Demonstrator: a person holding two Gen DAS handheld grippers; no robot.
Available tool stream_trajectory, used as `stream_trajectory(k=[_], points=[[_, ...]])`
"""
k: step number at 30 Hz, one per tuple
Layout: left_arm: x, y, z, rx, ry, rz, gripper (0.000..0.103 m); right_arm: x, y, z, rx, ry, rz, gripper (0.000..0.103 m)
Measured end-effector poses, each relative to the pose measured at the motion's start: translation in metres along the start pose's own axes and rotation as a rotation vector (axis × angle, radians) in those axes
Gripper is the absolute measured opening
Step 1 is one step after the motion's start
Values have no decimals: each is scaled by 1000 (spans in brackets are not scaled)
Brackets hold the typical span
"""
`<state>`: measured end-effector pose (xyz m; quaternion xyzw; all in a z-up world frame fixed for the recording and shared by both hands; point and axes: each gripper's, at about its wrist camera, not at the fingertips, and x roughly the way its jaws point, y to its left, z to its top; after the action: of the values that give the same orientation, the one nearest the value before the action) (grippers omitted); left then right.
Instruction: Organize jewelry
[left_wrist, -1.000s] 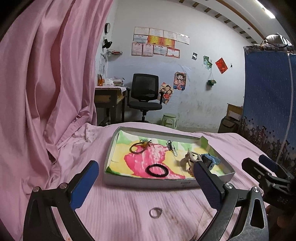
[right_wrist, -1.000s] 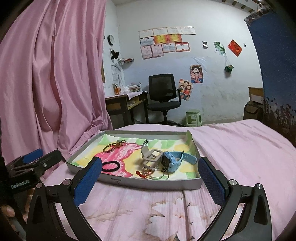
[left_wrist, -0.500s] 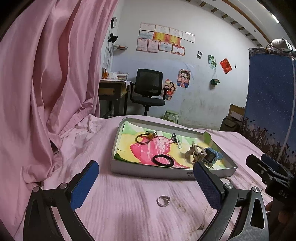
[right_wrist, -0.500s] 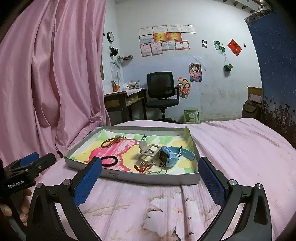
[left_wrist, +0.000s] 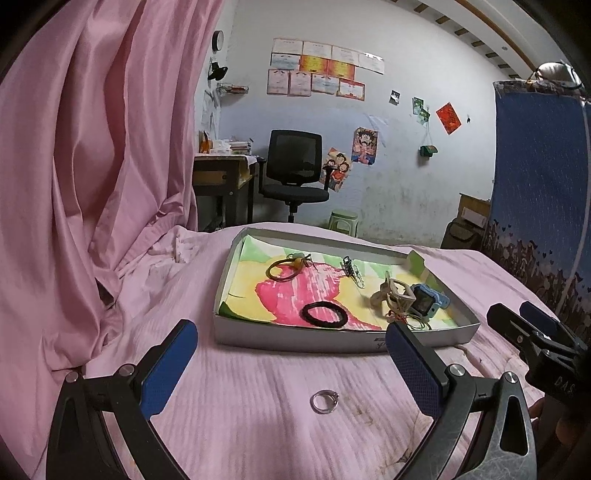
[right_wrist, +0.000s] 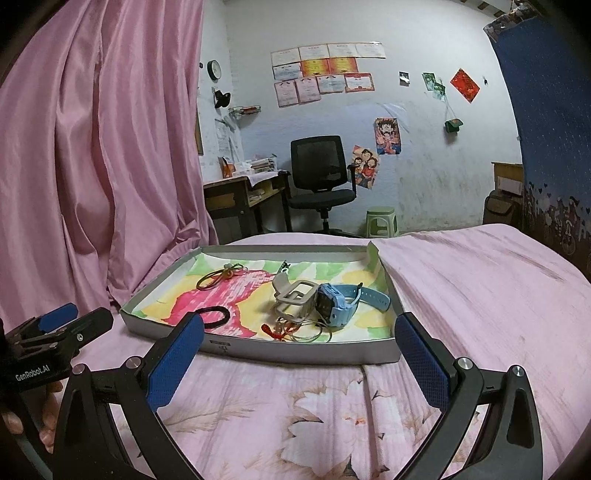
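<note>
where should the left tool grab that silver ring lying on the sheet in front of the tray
Pinch the silver ring across its plain band, coming straight down from above. It lies flat on the pink sheet, apart from the tray, so a sideways approach would likely just push it. The small setting faces right; avoid it. The left tool is open around it.

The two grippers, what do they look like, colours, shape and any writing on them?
Both the left gripper and the right gripper have black forked frames with silver screw heads and two fingers faced with textured blue pads. Seen from the right wrist, the left one's body carries white lettering, GenRobot.AI. No cables or sleeves show.
</note>
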<state>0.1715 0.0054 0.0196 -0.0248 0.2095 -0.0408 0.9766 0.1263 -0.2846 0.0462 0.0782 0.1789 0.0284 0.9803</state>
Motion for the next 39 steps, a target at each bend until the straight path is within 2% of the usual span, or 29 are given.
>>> stream_trajectory(k=[39], points=[[8,7,4,-32,-7,7,102,8,-3,-1,2,18,-13,102]])
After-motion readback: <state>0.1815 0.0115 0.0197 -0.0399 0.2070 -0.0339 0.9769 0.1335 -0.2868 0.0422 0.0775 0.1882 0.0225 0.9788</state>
